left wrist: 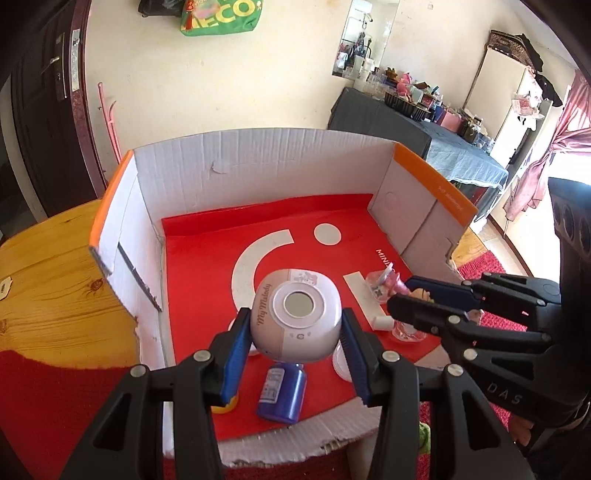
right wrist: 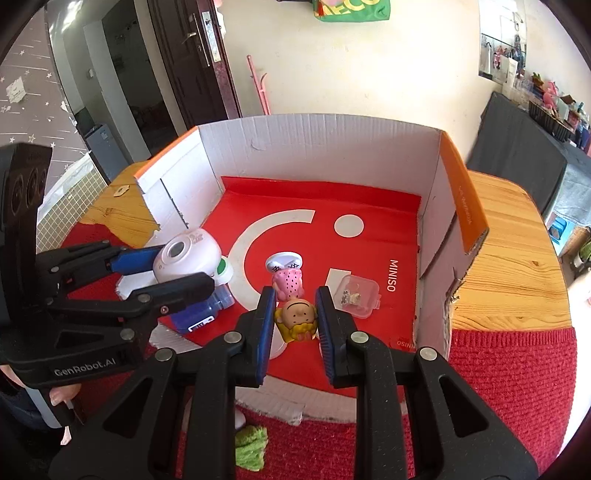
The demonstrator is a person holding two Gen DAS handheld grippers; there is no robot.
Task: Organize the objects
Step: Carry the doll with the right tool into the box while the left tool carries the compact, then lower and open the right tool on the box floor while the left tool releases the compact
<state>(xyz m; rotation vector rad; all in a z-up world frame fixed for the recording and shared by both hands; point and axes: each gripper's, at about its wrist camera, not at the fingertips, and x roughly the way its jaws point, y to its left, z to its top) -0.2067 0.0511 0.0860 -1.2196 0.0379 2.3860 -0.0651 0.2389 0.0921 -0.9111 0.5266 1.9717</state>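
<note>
Two tongs grip toys over the box (right wrist: 317, 147): left gripper (left wrist: 291, 325) a white camera (left wrist: 295, 317), right gripper (right wrist: 295, 314) a figurine (right wrist: 297, 317); blue bottle (left wrist: 282, 391) lies beneath.

Setting: a lived-in room of a home. Evidence:
- cream plaster walls, a dark wooden door (right wrist: 192, 55) with metal handle and lock plate;
- a green printed shopping bag (left wrist: 221, 16) hung high on the wall;
- a wall mirror (left wrist: 365, 37) above a long table under a dark cloth (left wrist: 384, 118), crowded with bottles, boxes and pink trinkets;
- pink curtains (left wrist: 554, 147) at a bright window;
- clothes draped over a tall white cabinet (left wrist: 506, 92);
- a pink rack (right wrist: 258, 85) leaning against the wall;
- a pine table (right wrist: 509, 251) partly covered by a red knitted cloth (right wrist: 509, 376).
</note>
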